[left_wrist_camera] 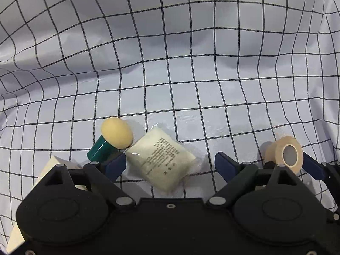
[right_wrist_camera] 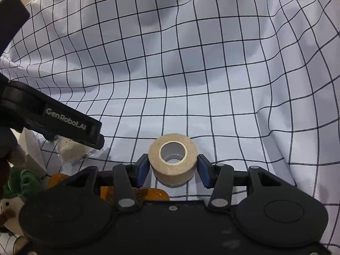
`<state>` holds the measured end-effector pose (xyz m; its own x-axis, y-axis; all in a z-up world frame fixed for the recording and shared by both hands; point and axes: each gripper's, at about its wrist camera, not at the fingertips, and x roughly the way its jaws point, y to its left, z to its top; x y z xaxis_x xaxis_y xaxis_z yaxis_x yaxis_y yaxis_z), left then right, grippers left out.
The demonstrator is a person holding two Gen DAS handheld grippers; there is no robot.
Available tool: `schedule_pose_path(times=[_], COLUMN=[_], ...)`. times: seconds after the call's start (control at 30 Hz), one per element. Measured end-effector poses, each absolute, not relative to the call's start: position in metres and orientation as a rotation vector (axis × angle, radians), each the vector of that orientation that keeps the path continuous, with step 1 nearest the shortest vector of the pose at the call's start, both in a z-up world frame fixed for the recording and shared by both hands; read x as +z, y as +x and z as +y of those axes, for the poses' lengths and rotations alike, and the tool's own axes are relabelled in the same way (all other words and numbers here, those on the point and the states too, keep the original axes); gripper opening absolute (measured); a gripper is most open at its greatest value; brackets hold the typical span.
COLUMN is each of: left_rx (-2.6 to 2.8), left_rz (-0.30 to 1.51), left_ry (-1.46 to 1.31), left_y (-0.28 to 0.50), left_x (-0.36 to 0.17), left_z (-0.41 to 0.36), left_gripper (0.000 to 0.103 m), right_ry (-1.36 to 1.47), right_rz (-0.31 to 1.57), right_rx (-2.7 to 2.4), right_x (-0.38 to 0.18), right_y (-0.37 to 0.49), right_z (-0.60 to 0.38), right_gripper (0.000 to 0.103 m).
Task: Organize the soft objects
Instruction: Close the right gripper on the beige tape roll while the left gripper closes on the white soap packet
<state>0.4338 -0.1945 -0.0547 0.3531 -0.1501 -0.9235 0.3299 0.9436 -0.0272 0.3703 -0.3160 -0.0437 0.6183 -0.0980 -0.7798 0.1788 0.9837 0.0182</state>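
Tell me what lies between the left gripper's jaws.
In the left wrist view, the left gripper has a clear-wrapped white packet with black print lying on the checked cloth between them.

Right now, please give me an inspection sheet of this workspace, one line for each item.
Surface: checked cloth, wrinkled.
Job's things: tape roll between the right pads; sachet flat on the cloth; sponge on a green handle, lying tilted.
Clutter: white box at left; plush toys and an orange item partly hidden.
Grippers: left gripper open over the sachet; right gripper around the roll, contact unclear.
Cables: nothing seen.
Surroundings: nothing seen beyond the cloth.
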Motion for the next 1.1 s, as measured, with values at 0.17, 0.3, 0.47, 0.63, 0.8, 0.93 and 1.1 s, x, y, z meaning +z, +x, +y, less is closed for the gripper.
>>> schedule_pose_path(times=[0.17, 0.3, 0.47, 0.63, 0.8, 0.93, 1.1], left_rx=[-0.296, -0.288, -0.292, -0.321, -0.369, -0.406, -0.467], left_rz=[1.179, 1.178, 1.162, 1.147, 1.141, 1.130, 1.111], left_ry=[0.166, 0.174, 0.169, 0.167, 0.159, 0.157, 0.160], left_y=[0.440, 0.441, 0.442, 0.438, 0.432, 0.424, 0.413], left_x=[-0.060, -0.063, -0.062, -0.056, -0.048, -0.041, -0.031], left_z=[-0.195, -0.193, -0.191, -0.194, -0.205, -0.218, -0.239], left_gripper=[0.085, 0.081, 0.068, 0.058, 0.055, 0.055, 0.055], right_ry=[0.099, 0.099, 0.101, 0.109, 0.102, 0.096, 0.116], right_rz=[0.888, 0.883, 0.881, 0.875, 0.872, 0.858, 0.853], right_rx=[-0.158, -0.159, -0.159, -0.175, -0.228, -0.276, -0.328], right_x=[-0.041, -0.039, -0.036, -0.034, -0.029, -0.022, -0.015], right_y=[0.367, 0.365, 0.362, 0.356, 0.347, 0.331, 0.312], right_z=[-0.316, -0.317, -0.316, -0.318, -0.322, -0.329, -0.340], right_gripper=[0.048, 0.048, 0.048, 0.048, 0.048, 0.048, 0.048])
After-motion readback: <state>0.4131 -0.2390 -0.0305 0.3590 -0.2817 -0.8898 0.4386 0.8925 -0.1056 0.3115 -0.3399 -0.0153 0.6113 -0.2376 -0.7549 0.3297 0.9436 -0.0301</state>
